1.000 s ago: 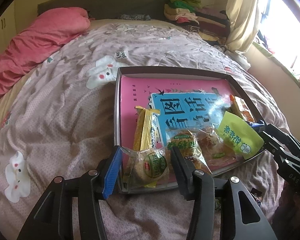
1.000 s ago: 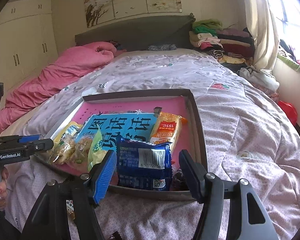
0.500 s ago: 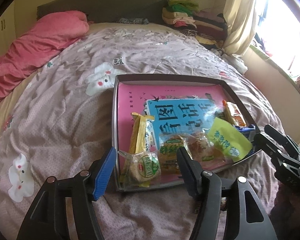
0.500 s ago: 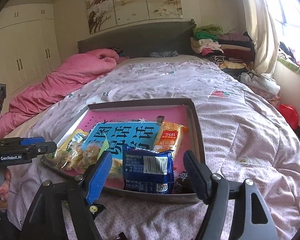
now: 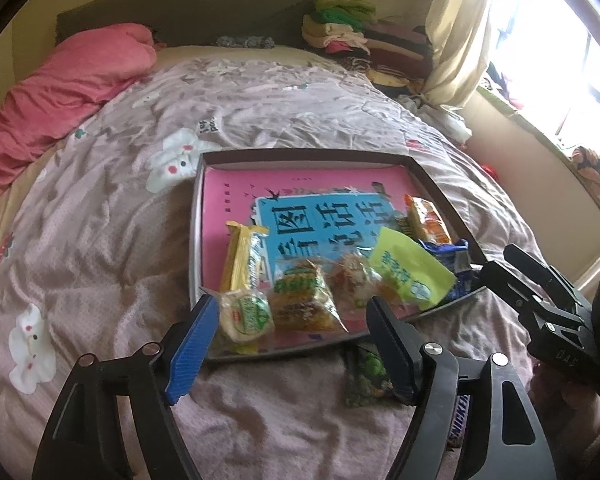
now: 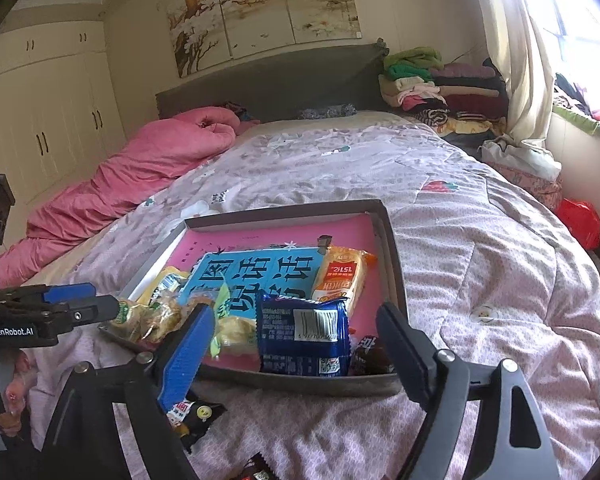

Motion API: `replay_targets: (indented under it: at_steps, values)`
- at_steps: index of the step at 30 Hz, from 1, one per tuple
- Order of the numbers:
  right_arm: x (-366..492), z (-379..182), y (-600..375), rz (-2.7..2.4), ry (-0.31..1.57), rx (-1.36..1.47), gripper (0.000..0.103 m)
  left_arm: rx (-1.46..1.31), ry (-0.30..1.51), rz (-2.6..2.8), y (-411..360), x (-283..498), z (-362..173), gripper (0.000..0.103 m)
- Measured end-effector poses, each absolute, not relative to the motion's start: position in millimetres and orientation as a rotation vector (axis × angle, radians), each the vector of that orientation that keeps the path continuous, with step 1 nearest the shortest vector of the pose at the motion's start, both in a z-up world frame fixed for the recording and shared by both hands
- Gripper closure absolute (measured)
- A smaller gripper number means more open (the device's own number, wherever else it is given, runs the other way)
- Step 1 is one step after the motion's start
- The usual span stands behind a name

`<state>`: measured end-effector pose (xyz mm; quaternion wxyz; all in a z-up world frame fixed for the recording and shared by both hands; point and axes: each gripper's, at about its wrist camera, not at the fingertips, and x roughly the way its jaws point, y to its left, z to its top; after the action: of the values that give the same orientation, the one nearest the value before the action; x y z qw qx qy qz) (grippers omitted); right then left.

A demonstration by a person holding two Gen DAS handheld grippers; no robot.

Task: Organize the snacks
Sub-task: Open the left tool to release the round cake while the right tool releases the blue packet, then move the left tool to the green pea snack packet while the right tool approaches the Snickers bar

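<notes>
In our left wrist view, the shallow tray sits on the bedspread, its pink and blue book cover lining the bottom, and the snacks crowd its near edge. The yellow bar lies with its long axis running away from us, toward the headboard; the round cake rests at its near end, beside the green-labelled pastry and the lime packet, whose length slants toward the tray's right corner. Our left gripper stands spread with nothing between its pads; its jaws have just been opening, and a second ago they bracketed the round cake closely, while now they sit lower in view, short of the tray's rim. A dark green packet lies on the bedspread just by the right finger. In our right wrist view, the blue packet stands tilted against the tray's near wall, barcode facing us, long axis roughly upright; the orange packet behind it points toward the far wall. Our right gripper is likewise spread and empty, its jaws just having opened wider than a second ago around the blue packet without touching it. A black wrapper lies on the bedspread below the blue finger.
</notes>
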<state>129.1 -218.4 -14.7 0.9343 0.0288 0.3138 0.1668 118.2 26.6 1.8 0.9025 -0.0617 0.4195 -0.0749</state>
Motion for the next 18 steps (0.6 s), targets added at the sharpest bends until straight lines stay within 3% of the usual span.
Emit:
replay_targets:
  at_steps: [18]
  values:
    - [105.5,-15.3,-219.5,0.355,0.74,0.102,0.016,-0.092,0.903,-0.208,13.5,99.0,-2.2,0.025]
